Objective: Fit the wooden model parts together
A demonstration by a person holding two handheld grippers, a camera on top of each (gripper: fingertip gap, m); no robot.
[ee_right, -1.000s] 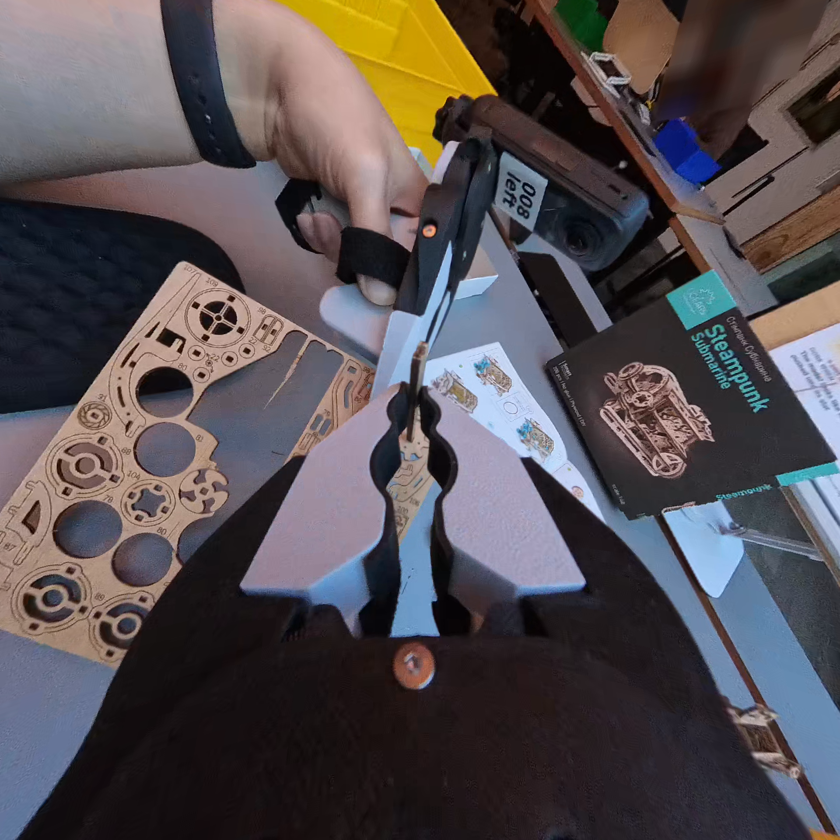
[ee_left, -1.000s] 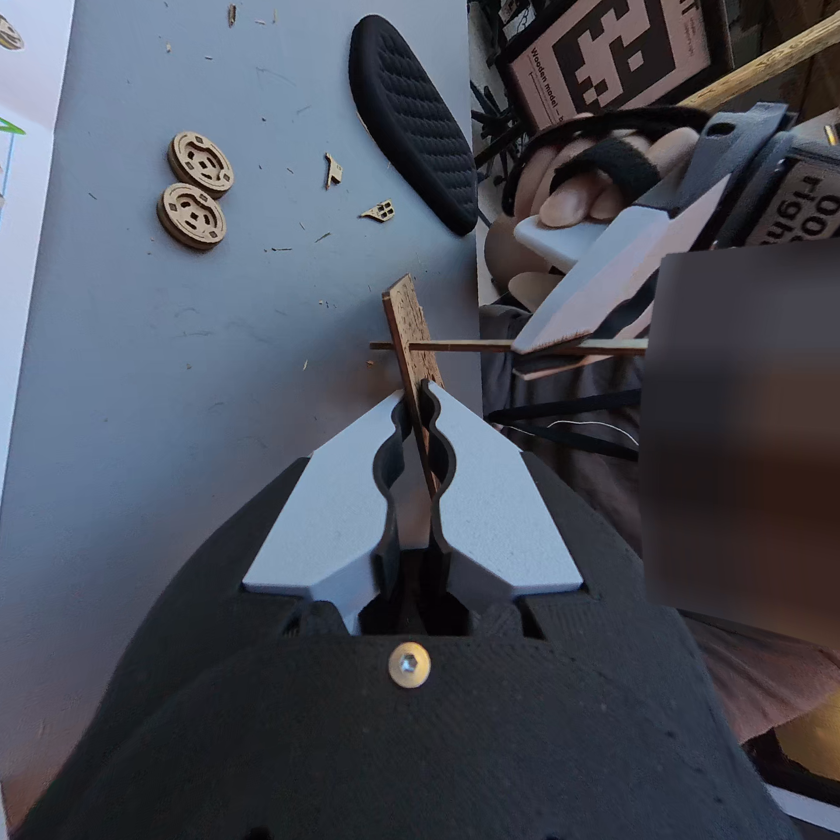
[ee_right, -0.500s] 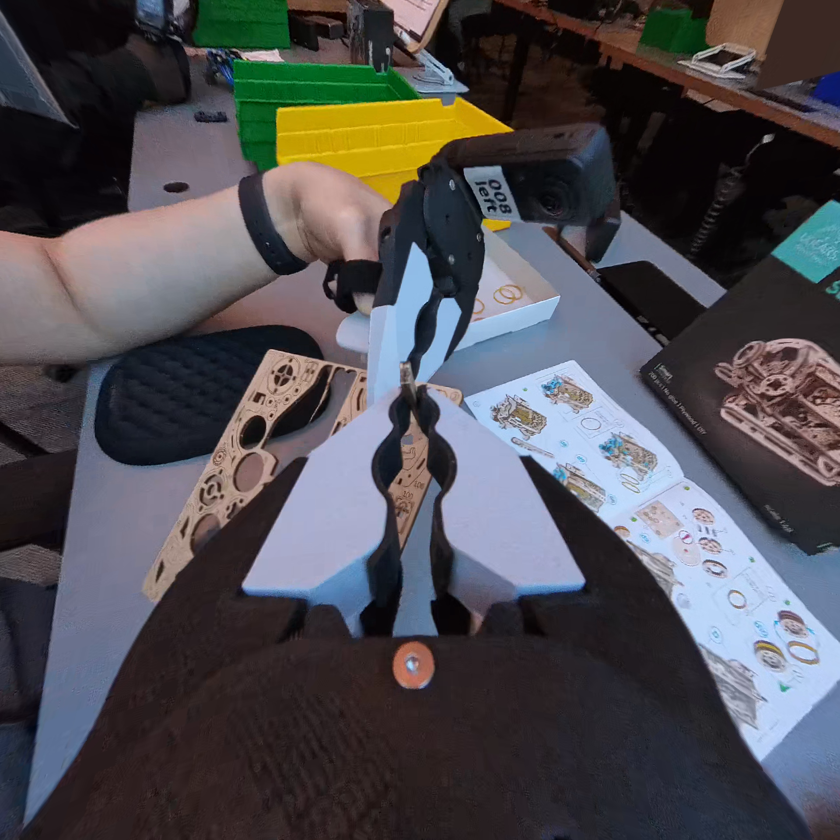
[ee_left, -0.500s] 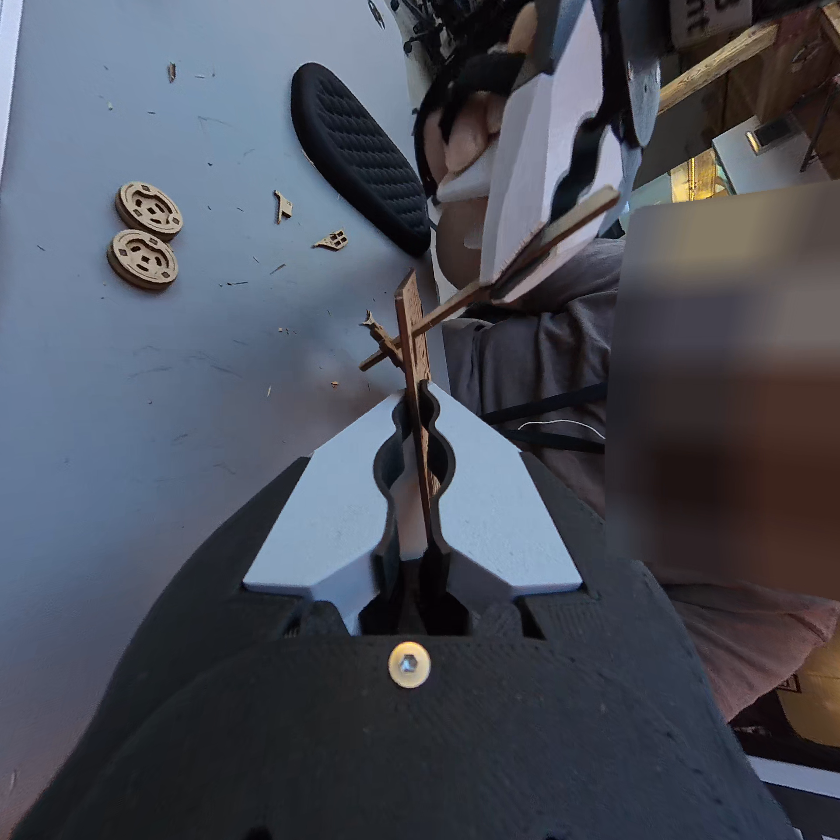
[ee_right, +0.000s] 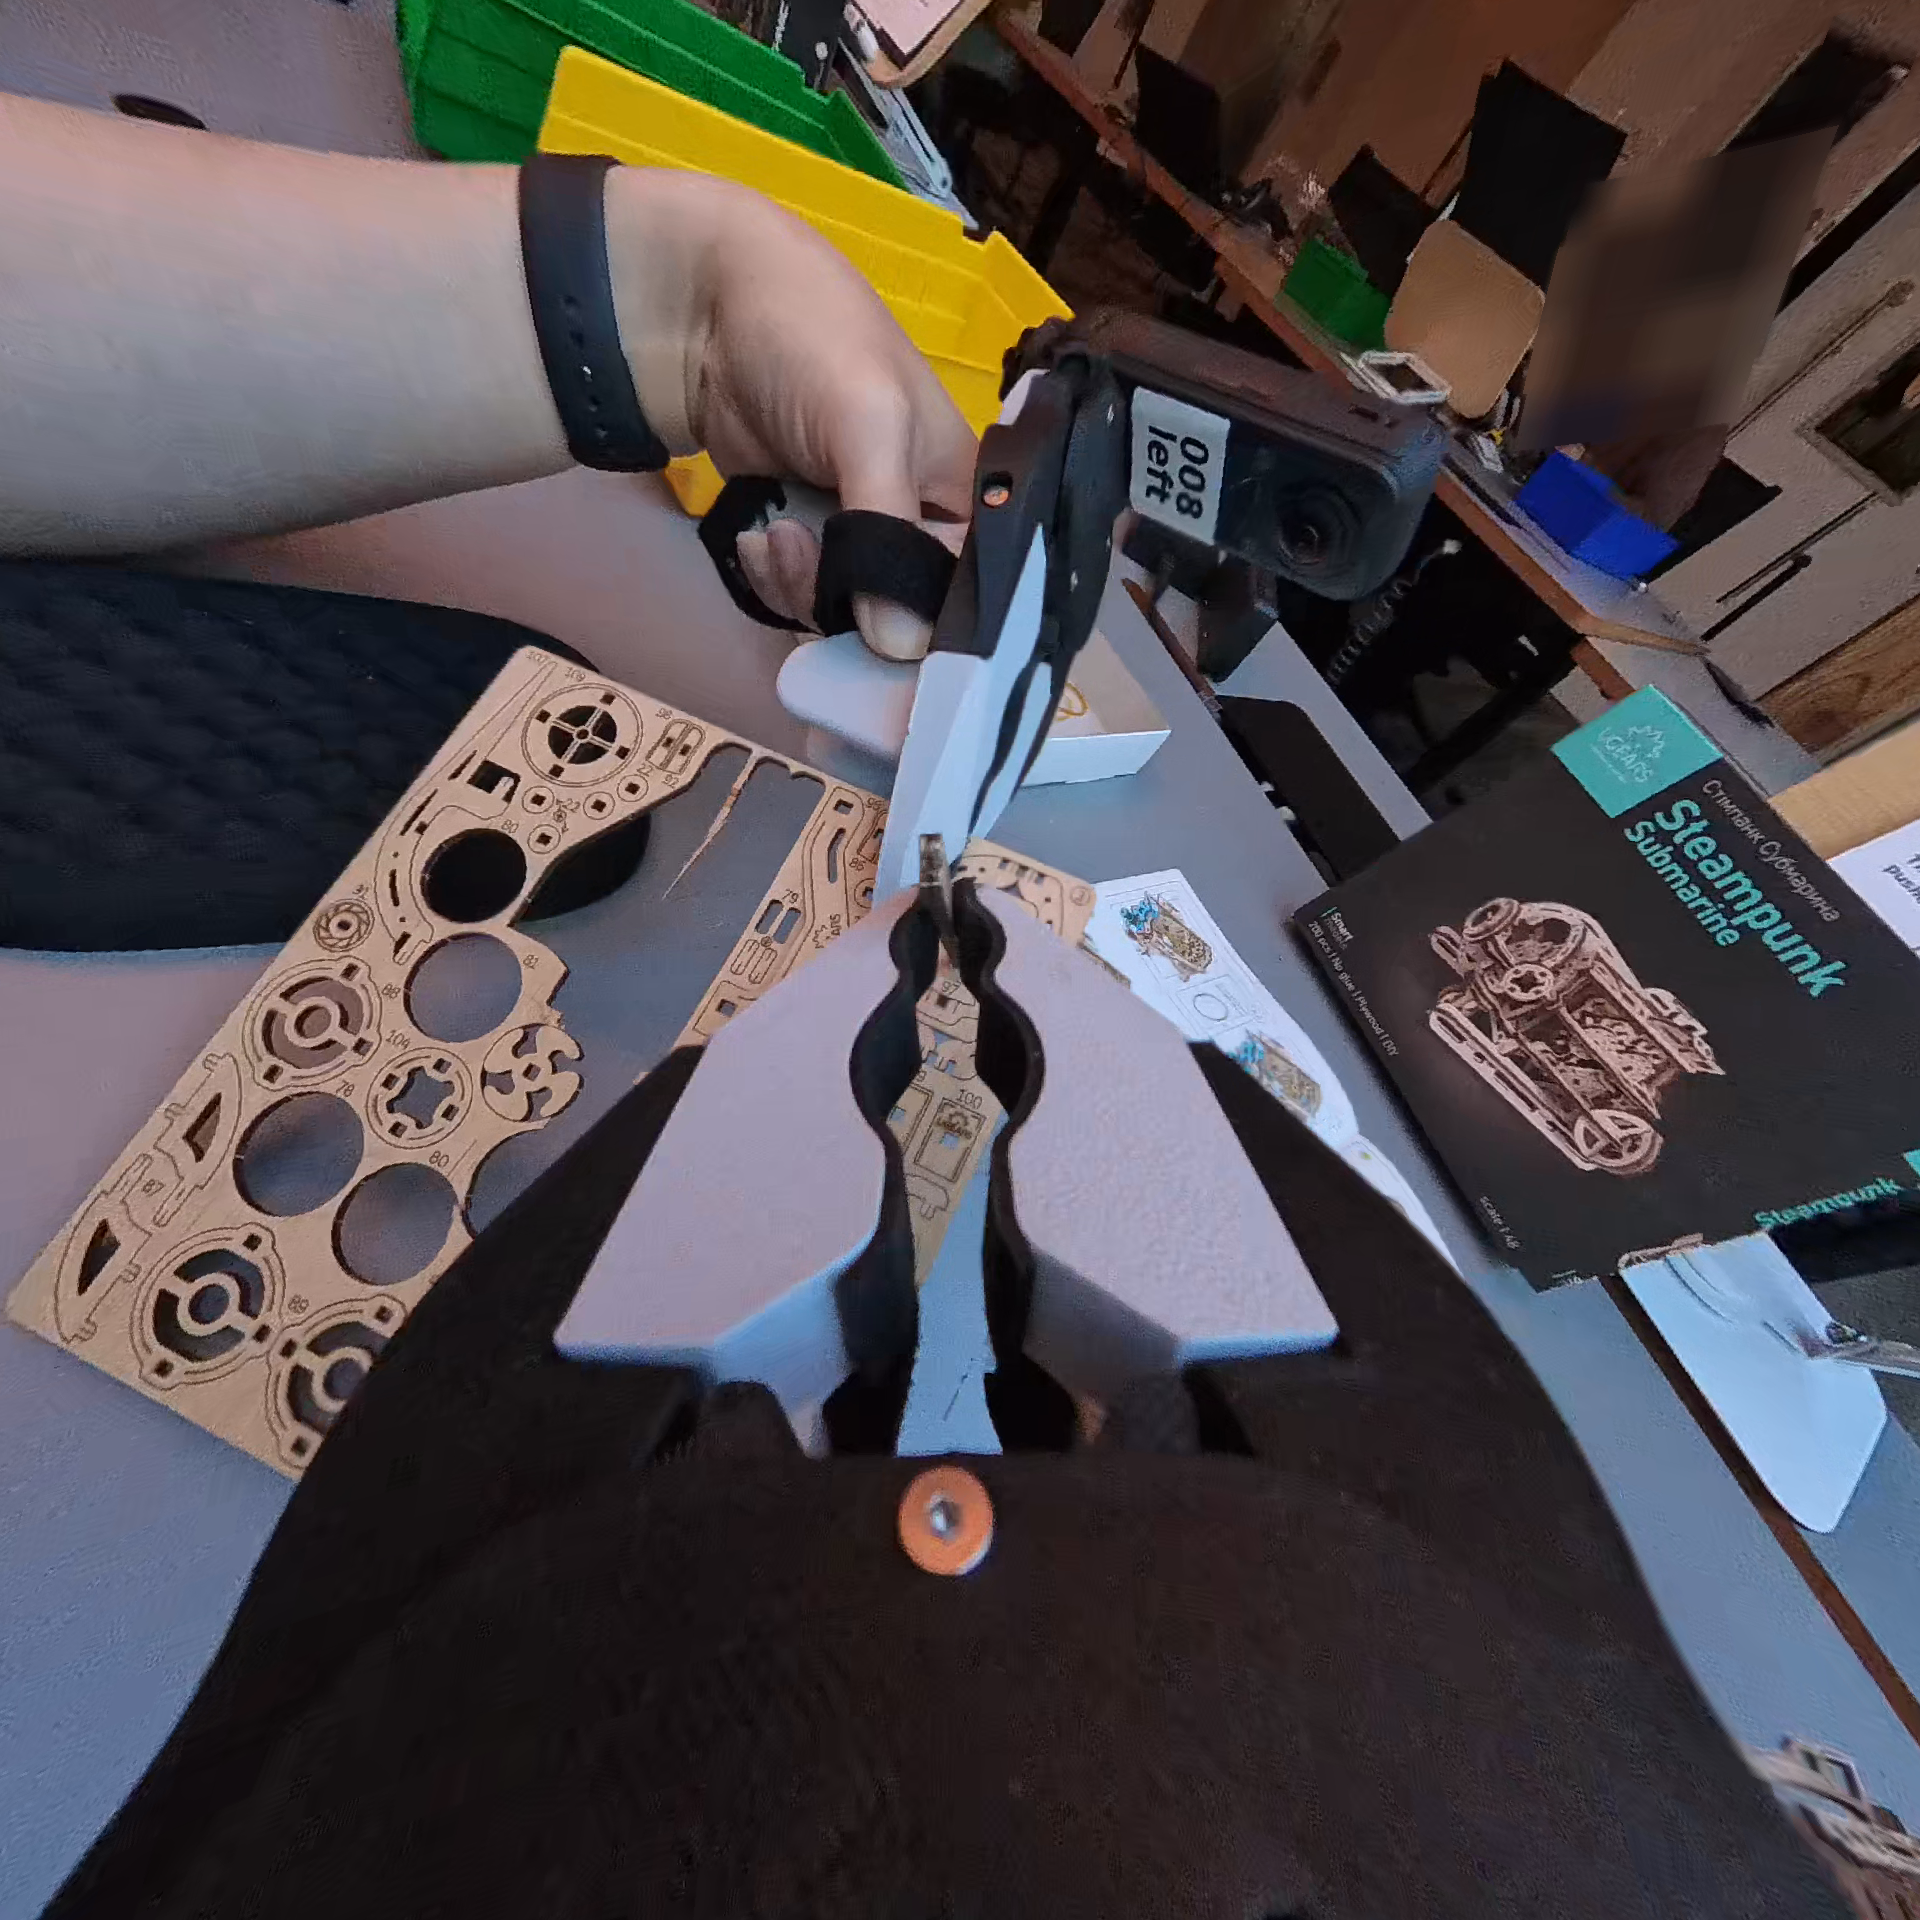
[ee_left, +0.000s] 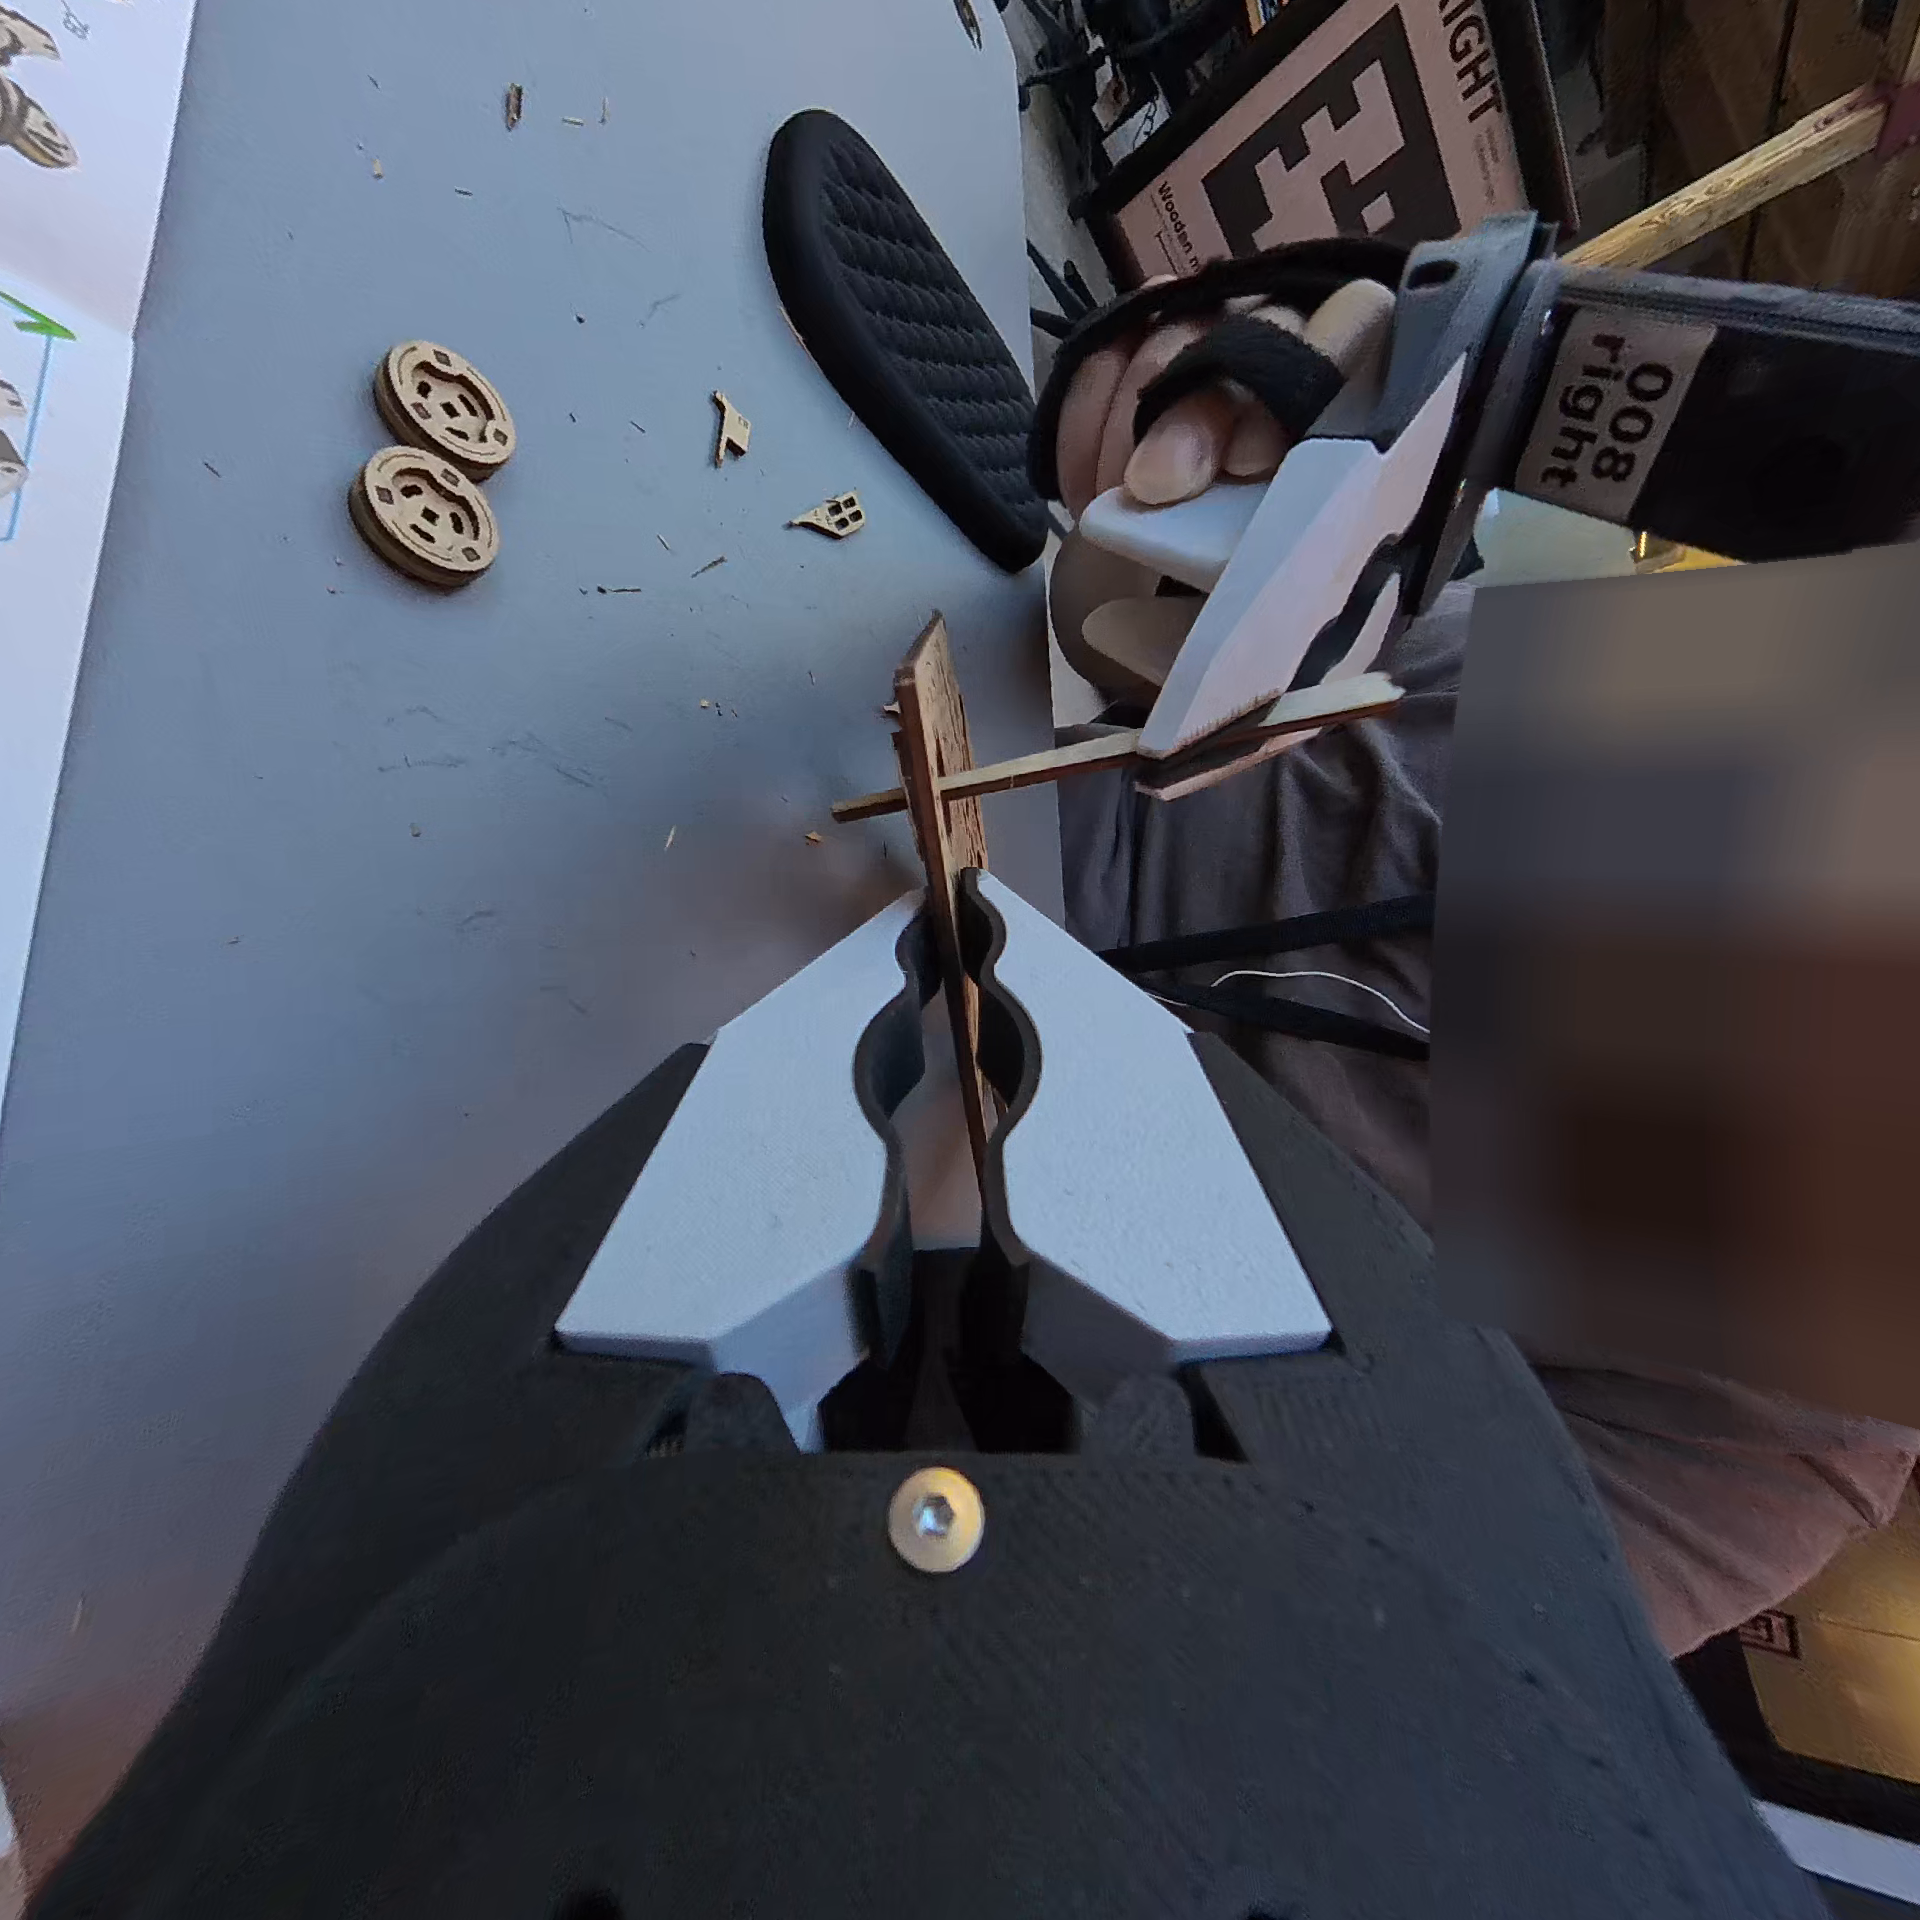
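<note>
In the left wrist view my left gripper is shut on a thin dark wooden plate, held edge-on above the grey table. A thin wooden strip passes crosswise through the plate and sticks out on its left side. My right gripper comes in from the right and is shut on the strip's other end. In the right wrist view my right gripper is shut on the strip, seen end-on. My left gripper meets it just beyond, held by a hand.
Two round wooden wheels, small wood scraps and a black wrist pad lie on the table. Below the grippers lie a laser-cut wooden sheet, an instruction booklet and a black box. Yellow and green bins stand behind.
Half a second ago my right gripper was tilted steeply up with the strip. It has swung back down to nearly level. The strip stays through the plate and both grippers stay shut.
</note>
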